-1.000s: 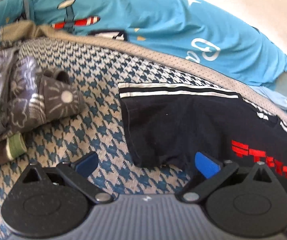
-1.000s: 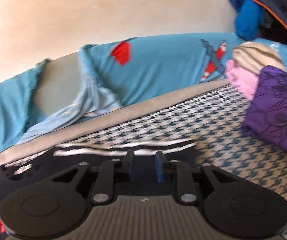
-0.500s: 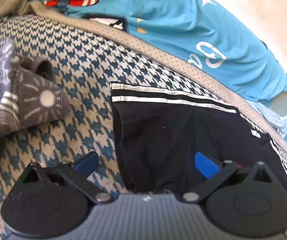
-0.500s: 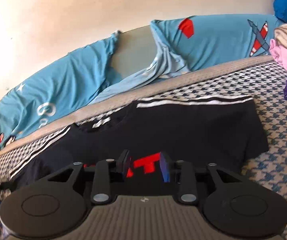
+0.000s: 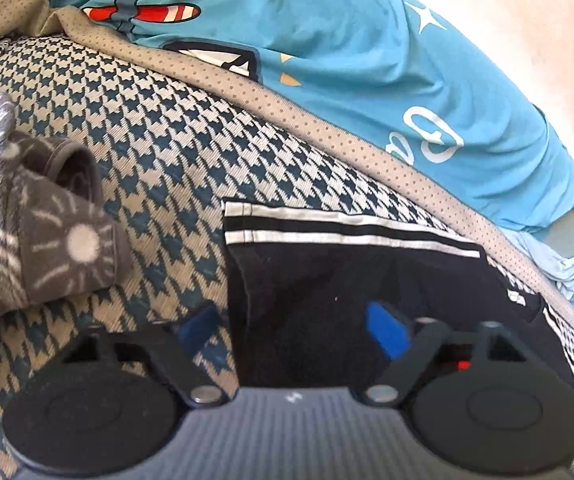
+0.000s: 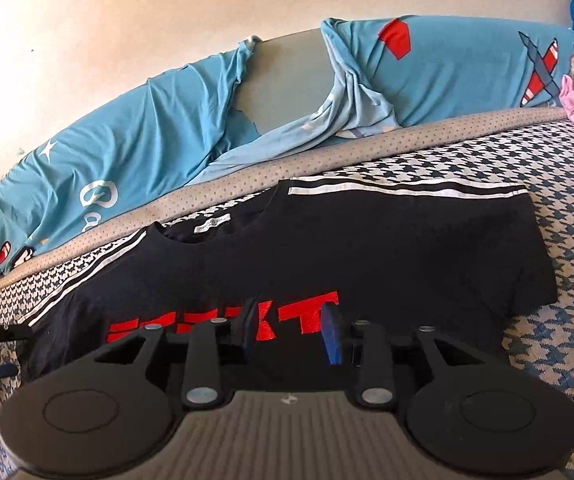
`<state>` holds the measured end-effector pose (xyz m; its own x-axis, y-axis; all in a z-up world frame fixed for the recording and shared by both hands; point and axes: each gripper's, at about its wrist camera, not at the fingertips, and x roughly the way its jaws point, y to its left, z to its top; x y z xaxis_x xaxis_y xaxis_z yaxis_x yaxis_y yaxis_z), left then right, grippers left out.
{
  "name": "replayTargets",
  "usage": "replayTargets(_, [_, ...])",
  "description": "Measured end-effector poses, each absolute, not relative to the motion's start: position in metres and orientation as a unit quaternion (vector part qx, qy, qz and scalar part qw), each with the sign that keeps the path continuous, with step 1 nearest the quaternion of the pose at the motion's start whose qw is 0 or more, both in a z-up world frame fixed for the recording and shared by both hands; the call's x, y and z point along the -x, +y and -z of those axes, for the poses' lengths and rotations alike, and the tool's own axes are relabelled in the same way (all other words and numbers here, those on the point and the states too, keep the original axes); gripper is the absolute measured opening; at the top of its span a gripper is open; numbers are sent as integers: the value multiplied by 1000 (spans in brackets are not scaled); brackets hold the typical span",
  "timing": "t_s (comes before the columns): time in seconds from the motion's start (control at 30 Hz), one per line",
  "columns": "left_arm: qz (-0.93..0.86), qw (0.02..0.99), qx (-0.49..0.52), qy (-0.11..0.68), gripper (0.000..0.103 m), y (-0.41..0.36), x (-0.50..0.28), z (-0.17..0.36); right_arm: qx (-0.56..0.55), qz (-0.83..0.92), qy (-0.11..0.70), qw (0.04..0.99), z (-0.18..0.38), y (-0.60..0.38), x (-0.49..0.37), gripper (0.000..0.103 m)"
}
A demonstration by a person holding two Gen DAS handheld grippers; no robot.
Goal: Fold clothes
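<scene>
We stand over a black tee (image 6: 367, 248) spread face up on the houndstooth mat (image 5: 159, 148), its red lettering (image 6: 223, 322) showing, the first fold not yet made by our reading. The tee lies with its collar (image 6: 211, 228) toward the blue sheet (image 6: 135, 132) at the mat's far edge and its body running back toward us; we judge that collar-to-hem line its long axis, with the white-striped sleeves reaching out across it to either side along the mat's far border. Our left gripper (image 5: 291, 330) straddles the outer edge of the sleeve (image 5: 327, 264) on its side, jaws closing from wide, cloth between them but neither pad pressing it yet. Our right gripper (image 6: 291, 330) hangs over the lettering with jaws narrow and nothing held, as far as we can tell. The next move, we think, calls for the left to pinch that sleeve edge cleanly, one layer only, and carry it in across the chest, while the right finds a matching hold lower on the same side. Brown patterned clothes (image 5: 47, 240) lie on the mat just beyond that sleeve.
</scene>
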<state>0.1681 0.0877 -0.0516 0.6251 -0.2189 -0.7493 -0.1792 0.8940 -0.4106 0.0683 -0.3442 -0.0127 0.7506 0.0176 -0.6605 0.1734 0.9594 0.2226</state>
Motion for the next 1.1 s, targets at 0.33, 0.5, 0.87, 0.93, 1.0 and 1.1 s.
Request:
replayTargets(0.33, [15,873,235,428,51,85,-168,51,-130,37,357,924,14,-340,-75,33])
replayTargets(0.5, [2,881,202,427,34,75,-169,53,-128,37,361,923,15,-339,-76,33])
replayTargets(0.87, [-63,912,72,399,4,45,-166,49,-126,43,365,921,17,-335,-79,33])
replayTargets(0.93, [-79,917,48,388,4,41,-165,46,-124,42,363,922,17,-334,-79,33])
replayTargets(1.0, [-89,919,35,383,4,41,-166,45,-123,39,363,923,16,-333,-80,33])
replayTargets(1.1, [-97,919,16,383,4,40,-169,47,-119,34,365,923,17,-331,-81,33])
